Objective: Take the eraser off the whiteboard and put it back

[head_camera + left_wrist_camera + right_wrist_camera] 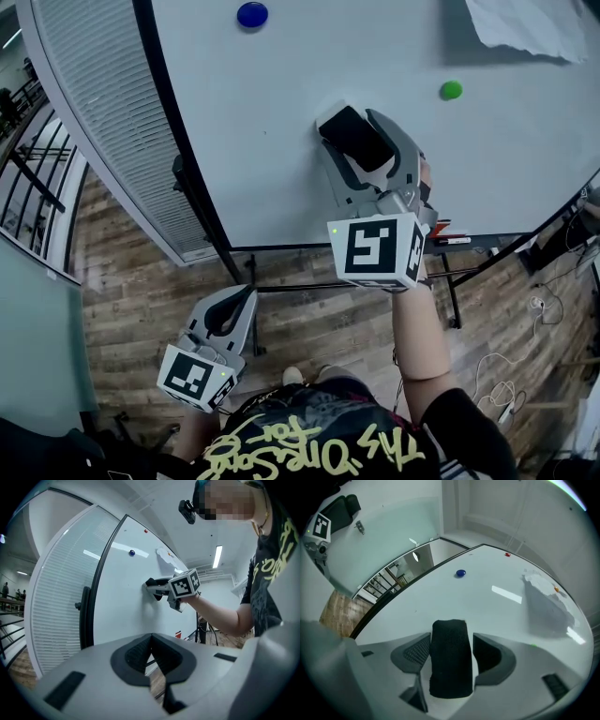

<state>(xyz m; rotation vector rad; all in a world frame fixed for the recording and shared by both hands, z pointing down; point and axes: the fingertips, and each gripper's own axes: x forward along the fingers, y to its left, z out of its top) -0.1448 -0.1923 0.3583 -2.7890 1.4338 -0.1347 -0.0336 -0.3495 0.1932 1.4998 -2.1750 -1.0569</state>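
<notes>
Right gripper view: right gripper (pixel 449 654) clamped on black eraser (pixel 450 660) at whiteboard (pixel 487 604). Left gripper (pixel 151 641) jaws together, empty.

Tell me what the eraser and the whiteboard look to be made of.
Eraser: black, matte, felt or woven fabric by its fine knit-like texture; its core is hidden. Whiteboard: smooth, glossy white panel with bright reflections; probably coated steel, as a blue magnet clings to it.
</notes>
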